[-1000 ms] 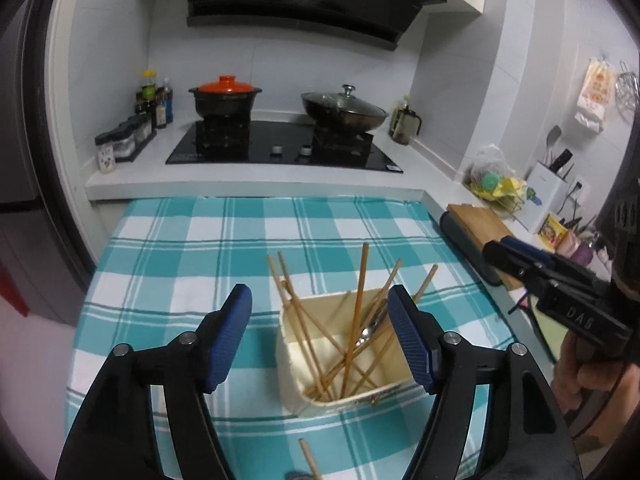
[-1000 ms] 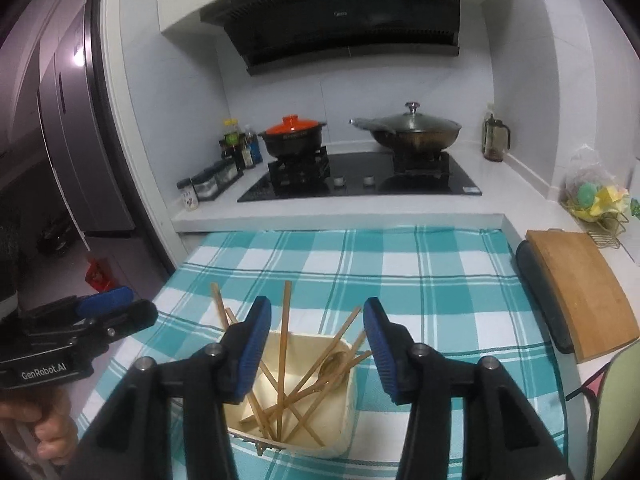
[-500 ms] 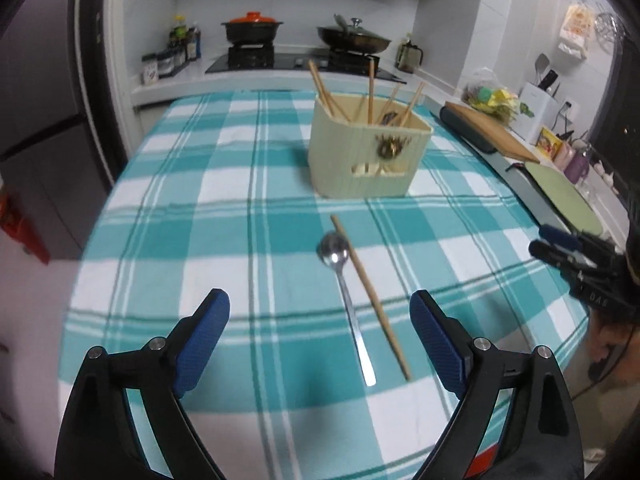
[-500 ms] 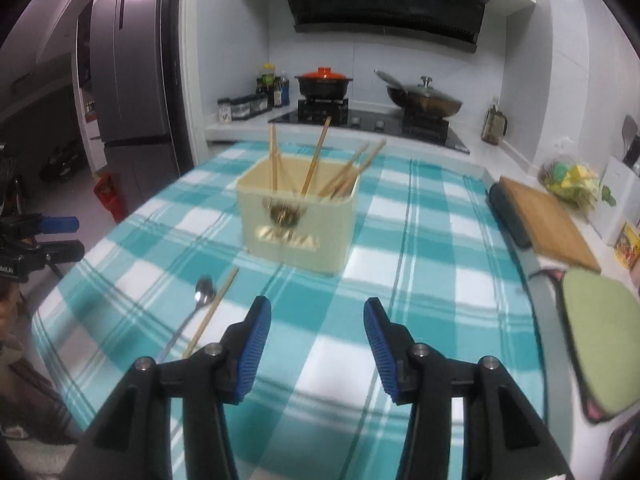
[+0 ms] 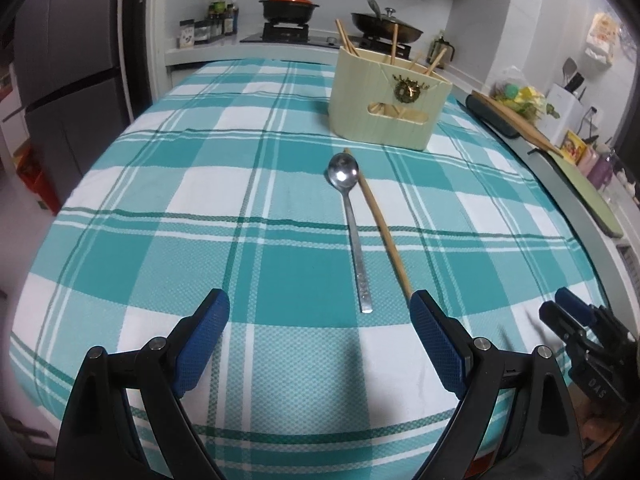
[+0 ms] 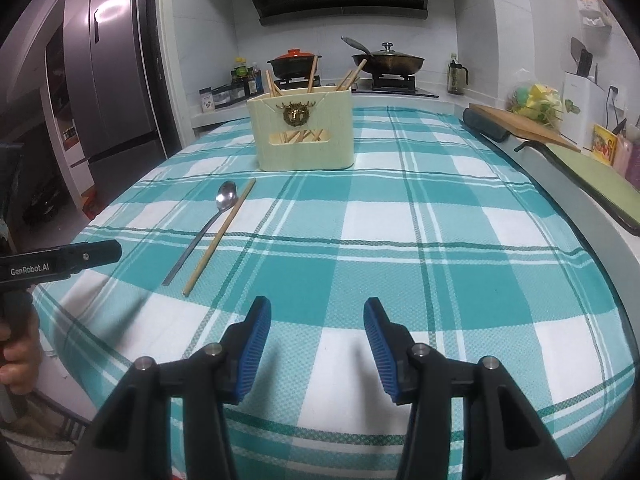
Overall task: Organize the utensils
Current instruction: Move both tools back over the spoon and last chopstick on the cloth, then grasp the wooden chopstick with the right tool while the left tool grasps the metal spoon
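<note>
As viewed from the two wrist cameras above the near edge of the table (image 5: 160,240), shows a teal-and-white checked cloth carrying the utensils.

Loose items, about midway between the near and far edges:
- Metal spoon (image 5: 352,220) (image 6: 204,232), flat on the cloth, bowl toward the far edge, handle toward the near edge.
- Single wooden chopstick (image 5: 380,220) (image 6: 220,236), just beside the spoon on its right, close against the bowl and angling slightly away from the handle toward the near edge.

Toward the far edge, beyond both:
- Cream utensil holder (image 5: 388,108) (image 6: 304,148), upright, with a dark-gold emblem and a slot on its front.
- Several chopsticks (image 5: 394,44) standing inside it, leaning at different angles.

Grippers:
- Left gripper (image 5: 319,299) (image 6: 100,252): fingers spread wide with nothing between them, above the cloth just short of the spoon's handle end. Near end of the loose chopstick close to the right-hand finger. Handle held by a hand (image 6: 16,356) at the left margin of the right wrist view.
- Right gripper (image 6: 317,306) (image 5: 568,316): fingers moderately parted and empty, above the near edge, well apart from spoon and chopstick, to their right.

Surroundings: orange-lidded pot (image 5: 289,4) and lidded wok (image 5: 386,26) on the stove beyond the far edge; wooden cutting board (image 6: 520,124) beyond the right edge.
</note>
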A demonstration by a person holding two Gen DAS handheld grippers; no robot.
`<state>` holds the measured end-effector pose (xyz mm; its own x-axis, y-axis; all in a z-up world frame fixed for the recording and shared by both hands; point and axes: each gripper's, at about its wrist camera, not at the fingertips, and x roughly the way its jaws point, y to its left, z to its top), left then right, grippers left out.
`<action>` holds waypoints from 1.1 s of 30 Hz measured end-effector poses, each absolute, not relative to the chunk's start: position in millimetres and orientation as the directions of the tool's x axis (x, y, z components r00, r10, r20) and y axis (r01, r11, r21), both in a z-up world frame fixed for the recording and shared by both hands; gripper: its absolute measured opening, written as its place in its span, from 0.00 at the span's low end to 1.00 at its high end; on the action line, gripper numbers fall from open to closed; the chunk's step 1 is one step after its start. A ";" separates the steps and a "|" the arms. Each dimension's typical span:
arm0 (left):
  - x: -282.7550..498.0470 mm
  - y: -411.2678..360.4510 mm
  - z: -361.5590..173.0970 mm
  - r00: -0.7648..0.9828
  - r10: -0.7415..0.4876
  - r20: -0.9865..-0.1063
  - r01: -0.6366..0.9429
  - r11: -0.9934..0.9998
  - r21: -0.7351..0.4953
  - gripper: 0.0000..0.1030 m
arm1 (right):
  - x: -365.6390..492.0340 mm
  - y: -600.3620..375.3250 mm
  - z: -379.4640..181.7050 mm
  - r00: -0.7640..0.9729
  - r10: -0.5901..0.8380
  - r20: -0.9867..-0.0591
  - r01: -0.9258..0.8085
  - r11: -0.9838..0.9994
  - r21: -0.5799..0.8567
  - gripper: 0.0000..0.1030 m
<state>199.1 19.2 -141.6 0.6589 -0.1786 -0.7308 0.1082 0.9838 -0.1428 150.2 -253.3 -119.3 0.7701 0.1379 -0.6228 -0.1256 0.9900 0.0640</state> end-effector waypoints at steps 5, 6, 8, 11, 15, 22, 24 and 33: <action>197.5 18.3 -143.4 0.662 -0.153 -0.733 0.100 0.988 -0.115 0.90 | 145.3 -253.9 -125.1 0.762 0.137 -0.633 -0.126 0.990 0.062 0.48; 197.7 18.3 -143.5 0.663 -0.150 -0.734 0.099 0.989 -0.112 0.90 | 144.9 -253.8 -125.8 0.761 0.136 -0.634 -0.125 0.990 0.061 0.48; 197.9 18.3 -143.4 0.665 -0.142 -0.733 0.098 0.990 -0.103 0.90 | 145.2 -254.2 -127.5 0.758 0.138 -0.638 -0.124 0.990 0.067 0.48; 199.2 19.1 -143.0 0.668 -0.132 -0.733 0.095 0.991 -0.092 0.90 | 146.7 -253.5 -129.5 0.754 0.140 -0.642 -0.125 0.990 0.069 0.48; 201.0 20.8 -144.3 0.668 -0.124 -0.734 0.087 0.992 -0.088 0.90 | 148.6 -250.1 -131.3 0.748 0.145 -0.647 -0.133 0.989 0.068 0.48; 201.3 29.8 -149.6 0.671 -0.111 -0.733 0.067 0.994 -0.089 0.90 | 154.2 -250.0 -136.3 0.735 0.145 -0.662 -0.130 0.989 0.072 0.48; 201.8 37.2 -151.0 0.674 -0.107 -0.731 0.048 0.994 -0.101 0.90 | 161.5 -246.6 -134.4 0.726 0.148 -0.672 -0.144 0.988 0.062 0.48; 199.5 52.0 -151.3 0.678 -0.087 -0.730 0.005 0.994 -0.113 0.90 | 260.0 -166.0 -111.6 0.620 0.269 -0.737 -0.363 0.931 0.035 0.35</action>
